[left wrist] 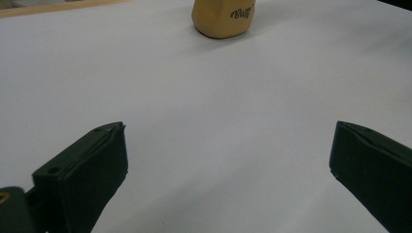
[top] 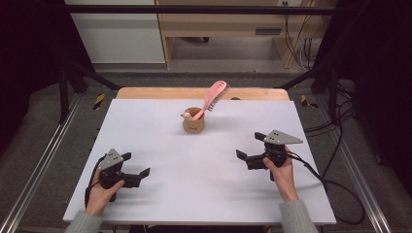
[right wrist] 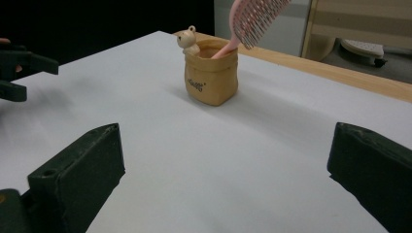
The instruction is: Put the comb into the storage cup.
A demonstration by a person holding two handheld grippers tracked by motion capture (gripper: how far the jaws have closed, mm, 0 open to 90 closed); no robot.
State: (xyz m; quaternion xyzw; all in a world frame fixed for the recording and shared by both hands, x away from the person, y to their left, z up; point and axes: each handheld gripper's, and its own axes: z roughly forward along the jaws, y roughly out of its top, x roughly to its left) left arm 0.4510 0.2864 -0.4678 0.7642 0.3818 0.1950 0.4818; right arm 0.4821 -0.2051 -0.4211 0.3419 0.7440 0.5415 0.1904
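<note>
A tan holder shaped like a small sack stands upright toward the back middle of the white table, with a little bear figure on its rim. A pink hairbrush leans out of it, bristle head up and to the right. My left gripper rests low at the front left, open, nothing between its jaws. My right gripper is at the front right, open and empty too. The holder, the bear figure and the hairbrush stand ahead in the right gripper view; the holder's base is at the top of the left gripper view.
Metal frame rails run along both sides of the table. A wooden strip edges the table's far side. Cables trail off the right edge. The other gripper sits at the left of the right gripper view.
</note>
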